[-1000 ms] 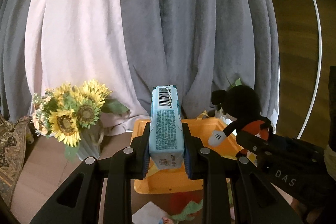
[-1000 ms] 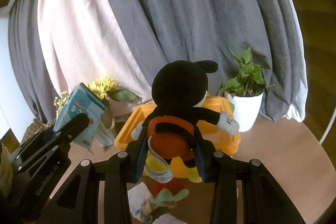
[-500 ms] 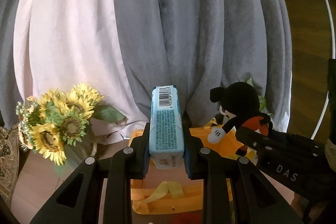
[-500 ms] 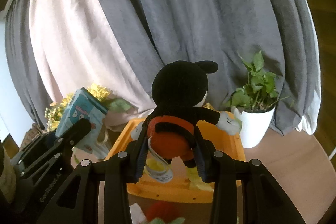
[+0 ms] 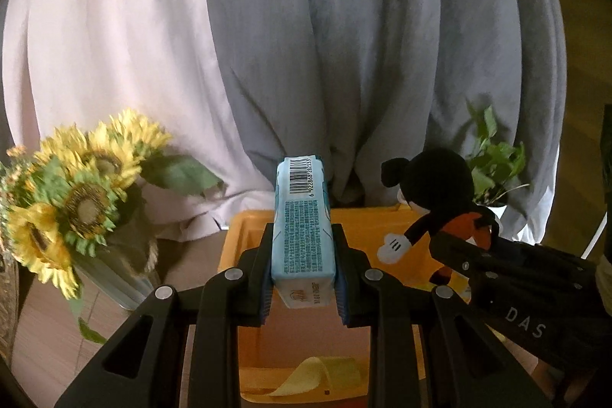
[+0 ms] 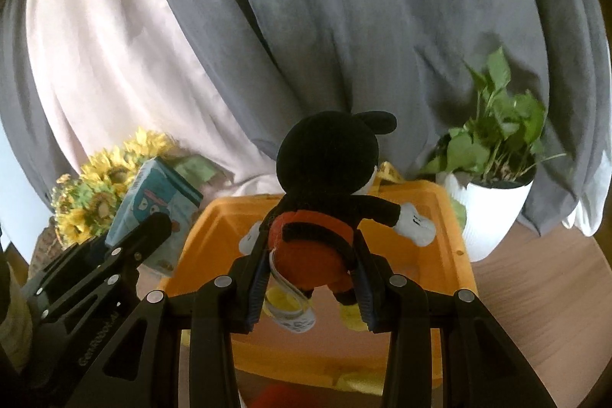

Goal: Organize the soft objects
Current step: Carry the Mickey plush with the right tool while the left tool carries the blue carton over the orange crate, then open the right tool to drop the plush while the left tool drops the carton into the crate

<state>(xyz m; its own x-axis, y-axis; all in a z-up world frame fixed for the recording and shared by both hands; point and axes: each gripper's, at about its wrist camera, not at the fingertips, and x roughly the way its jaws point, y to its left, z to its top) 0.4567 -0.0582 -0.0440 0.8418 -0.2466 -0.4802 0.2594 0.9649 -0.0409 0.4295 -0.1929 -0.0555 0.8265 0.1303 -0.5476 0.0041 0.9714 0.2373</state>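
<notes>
The left gripper (image 5: 304, 274) is clamped on a blue tissue pack (image 5: 302, 228); the right gripper (image 6: 310, 280) is clamped on a black plush mouse (image 6: 325, 201). Both items are held above the orange bin (image 6: 457, 255), at twelve o'clock. Neither is deposited yet; release remains.

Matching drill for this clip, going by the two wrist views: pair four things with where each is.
Things:
1. tissue pack
2. plush mouse
3. potted plant
4. sunflowers

Places:
A. on the table, right of the orange bin
B. clamped in the left gripper
C. on the table, left of the bin
D. clamped in the right gripper

Pairs: 1-B, 2-D, 3-A, 4-C
</notes>
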